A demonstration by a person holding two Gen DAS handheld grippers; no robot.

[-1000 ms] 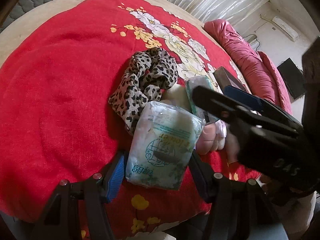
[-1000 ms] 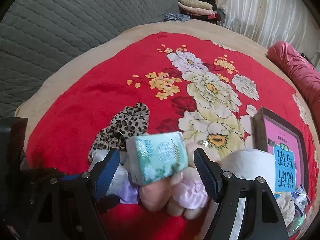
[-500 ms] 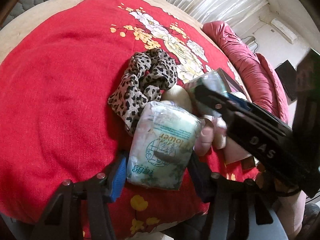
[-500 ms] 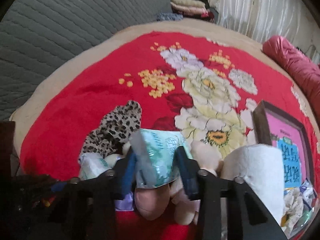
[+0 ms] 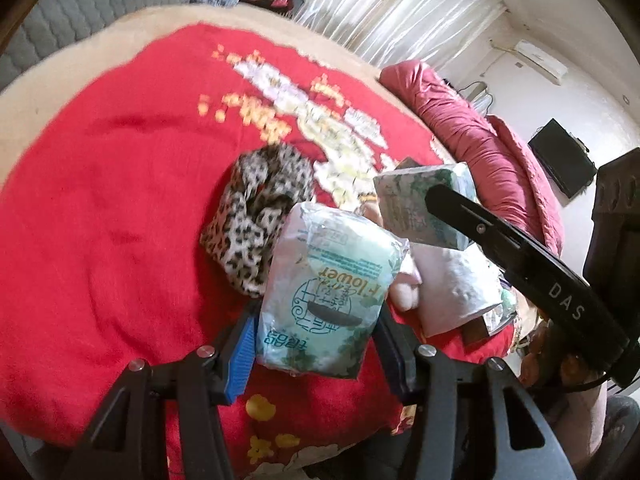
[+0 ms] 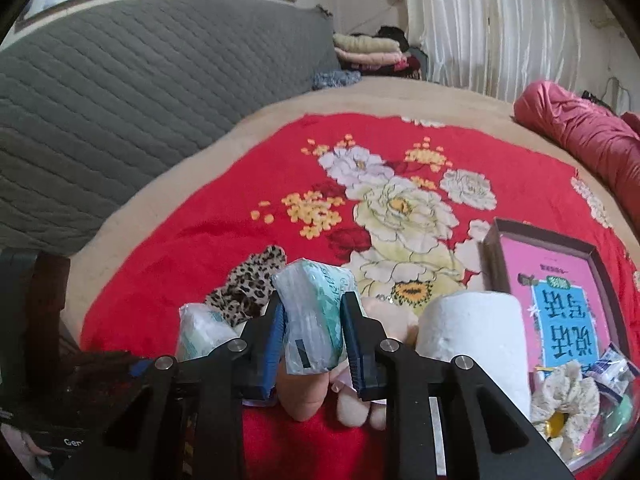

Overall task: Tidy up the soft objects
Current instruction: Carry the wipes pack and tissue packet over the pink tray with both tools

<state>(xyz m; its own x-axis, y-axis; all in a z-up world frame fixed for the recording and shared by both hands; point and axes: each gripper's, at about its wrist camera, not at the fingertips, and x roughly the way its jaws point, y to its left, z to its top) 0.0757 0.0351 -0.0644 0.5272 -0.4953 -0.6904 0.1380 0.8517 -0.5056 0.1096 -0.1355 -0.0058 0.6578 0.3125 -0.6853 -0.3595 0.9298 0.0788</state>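
Note:
My left gripper (image 5: pixel 316 320) grips a white and green tissue pack (image 5: pixel 328 280) marked "Flower". Its jaws are closing, the pads pressing the pack's sides just above the red floral blanket (image 5: pixel 100 220). My right gripper (image 6: pixel 312 320) squeezes a smaller green tissue pack (image 6: pixel 314 300) and its jaws are also closing. In the left wrist view that pack (image 5: pixel 420 208) hangs to the right, behind one black finger (image 5: pixel 480 228). A leopard-print scrunchie (image 5: pixel 260 208) lies behind the packs. A pink plush toy (image 6: pixel 304 392) and a white paper roll (image 6: pixel 472 332) lie under the right gripper.
A brown box (image 6: pixel 496 256) with a pink and blue booklet sits at the right, small packets and a floral scrunchie (image 6: pixel 568 392) in front of it. A rolled crimson quilt (image 5: pixel 480 152) lines the bed's far right. A grey quilted headboard (image 6: pixel 120 100) and folded clothes (image 6: pixel 368 52) stand behind.
The right jaws have closed onto the green pack and raised it. The left gripper has lifted its pack slightly, and both views now tilt higher toward the room.

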